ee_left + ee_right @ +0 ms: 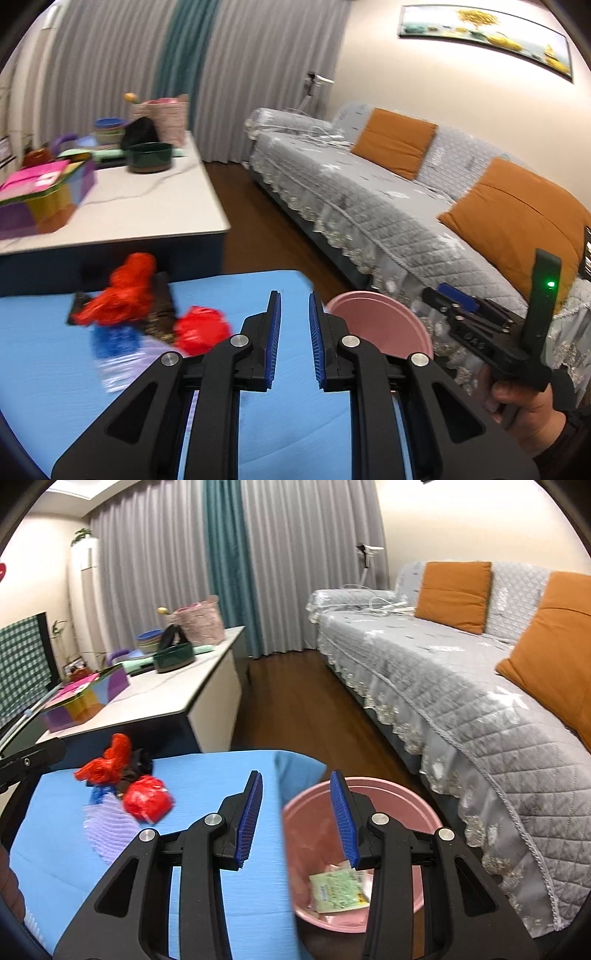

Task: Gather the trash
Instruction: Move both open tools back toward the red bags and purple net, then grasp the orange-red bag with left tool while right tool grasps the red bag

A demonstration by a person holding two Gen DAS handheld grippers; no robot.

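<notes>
Over the blue table (229,864), between pickups. Pink bin (406,797) sits just beside the table's right edge, on the floor side toward the sofa (461,686); a greenish printed packet (338,890) and some pale scraps already lie in its bottom, so I judge the job partly done. Remaining trash is heaped at the far left corner of the table: red crumpled plastic (147,799) nearest me, a taller red netting piece (110,760) behind it on something dark, and a lilac mesh sleeve (107,827) with a bit of blue at its top edge. Right gripper (301,819) hangs above the line where table meets bin, jaws well apart, nothing between them, touching nothing. Left gripper (294,341) hovers over the table nearer the heap, jaws only a narrow gap apart, also empty. Next move, as I read it: swing left to the heap, take the red crumpled plastic first since it lies clear of the rest, close on it lightly, carry it across to the bin. Left jaws would need widening before that. Heap is blurred in the left view; what the dark item is, I cannot tell.
</notes>
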